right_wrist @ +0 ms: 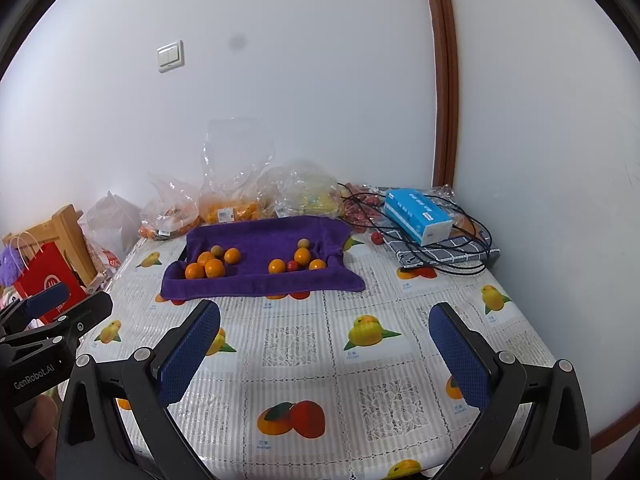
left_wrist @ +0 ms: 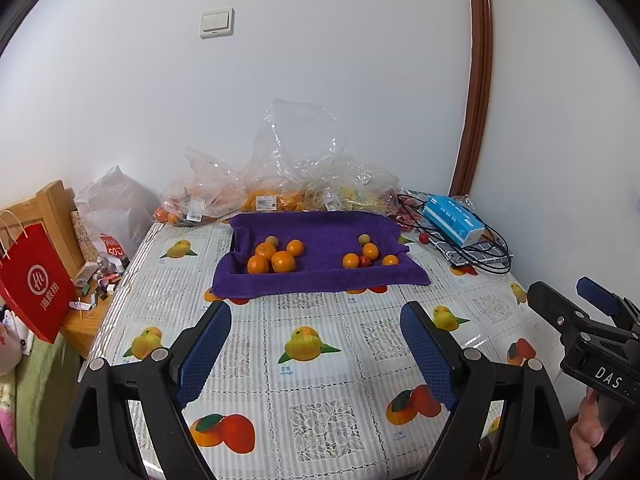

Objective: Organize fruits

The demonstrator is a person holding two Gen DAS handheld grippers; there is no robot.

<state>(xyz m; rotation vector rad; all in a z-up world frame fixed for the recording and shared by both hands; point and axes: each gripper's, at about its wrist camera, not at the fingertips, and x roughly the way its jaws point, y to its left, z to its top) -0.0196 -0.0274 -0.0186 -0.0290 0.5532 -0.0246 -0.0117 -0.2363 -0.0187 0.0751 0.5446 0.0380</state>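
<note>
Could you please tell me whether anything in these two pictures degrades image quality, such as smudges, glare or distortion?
Right wrist view: a dark smudge floats on the wall. Left wrist view: glare on the tablecloth. Both views: fisheye bends the door frame.

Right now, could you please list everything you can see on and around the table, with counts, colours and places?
Purple towel: one, table's far middle.
Left fruit group: five orange, one tan, on towel.
Right fruit group: three orange, one red, one tan, on towel.
Plastic bags: several, clear, fruit inside, against wall.
Tissue box: one, blue, far right.
Cables: black, around the box.
Tablecloth: one, white, fruit prints.
Paper bag: one, red, left of table.
Light switch: one, white, wall.
Left gripper: open, empty.
Right gripper: open, empty.
</note>
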